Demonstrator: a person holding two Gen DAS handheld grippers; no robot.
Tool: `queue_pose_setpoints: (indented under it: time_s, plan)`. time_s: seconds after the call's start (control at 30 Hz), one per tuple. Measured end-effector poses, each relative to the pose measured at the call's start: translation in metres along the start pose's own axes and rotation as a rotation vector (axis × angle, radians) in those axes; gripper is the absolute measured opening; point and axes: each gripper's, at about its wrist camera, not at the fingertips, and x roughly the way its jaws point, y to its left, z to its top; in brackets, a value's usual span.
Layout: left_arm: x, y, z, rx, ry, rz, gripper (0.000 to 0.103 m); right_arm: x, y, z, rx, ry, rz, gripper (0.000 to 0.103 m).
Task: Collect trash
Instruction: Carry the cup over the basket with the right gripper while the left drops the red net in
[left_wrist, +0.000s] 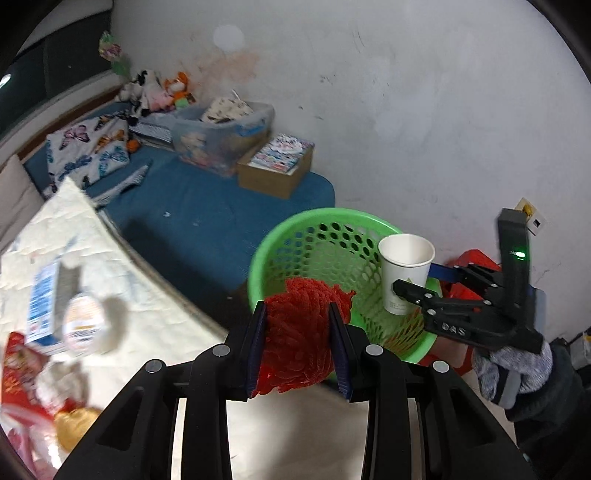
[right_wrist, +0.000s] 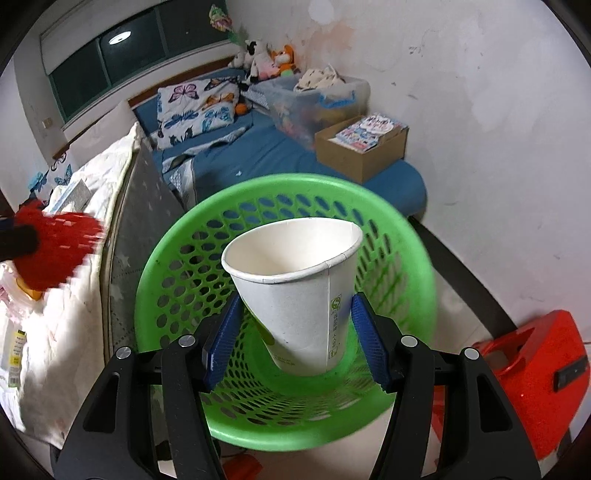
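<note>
Beside a blue mattress (right_wrist: 280, 155), against a white wall: a green perforated basket (right_wrist: 177, 266), nothing visible inside it. Over its opening, a white paper cup (right_wrist: 295, 295), tilted, pinched between the blue pads of the right gripper (right_wrist: 295, 332). At the near rim in the left view, a red mesh wad (left_wrist: 299, 332), squeezed between the closed-in pads of the left gripper (left_wrist: 299, 347). On the mattress: a clear plastic bin (right_wrist: 317, 99) holding patterned cloth, other contents hard to make out; next to it a cardboard box (right_wrist: 362, 151) holding printed packets. Blurred on a white quilt (left_wrist: 122, 280) to the left: wrappers and a round lid, details unreadable. Basket floor partly hidden by the cup. Red plastic stool (right_wrist: 539, 373) to the right, partly cut off. Stuffed toys (right_wrist: 266, 59) at the far corner.
</note>
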Motion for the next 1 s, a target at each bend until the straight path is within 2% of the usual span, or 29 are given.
queue_pose_setpoints:
  time_s: [0.2, 0.27, 0.3, 0.43, 0.5, 0.73, 1.0]
  plan:
    - [0.039, -0.021, 0.012, 0.008, 0.050, -0.020, 0.039, -0.010, -0.012, 0.001, 0.016, -0.024, -0.002, 0.061]
    - [0.047, -0.025, 0.012, 0.002, 0.060, -0.017, 0.051, -0.011, -0.014, 0.001, 0.021, -0.027, -0.002, 0.061]
    - [0.051, -0.026, 0.013, -0.004, 0.066, -0.022, 0.061, -0.012, -0.016, 0.000, 0.024, -0.029, -0.002, 0.061]
    - [0.058, -0.024, 0.015, -0.027, 0.070, -0.029, 0.074, -0.013, -0.016, -0.002, 0.028, -0.028, -0.001, 0.061]
    - [0.053, -0.022, 0.014, -0.037, 0.062, -0.029, 0.078, -0.012, -0.015, -0.003, 0.024, -0.025, 0.000, 0.061]
    - [0.006, -0.007, 0.007, -0.039, -0.006, 0.089, 0.081, -0.002, -0.005, -0.001, 0.005, -0.004, 0.015, 0.061]
    - [-0.056, 0.022, -0.016, -0.089, -0.070, 0.129, 0.086, 0.034, 0.006, 0.001, -0.044, 0.086, -0.009, 0.061]
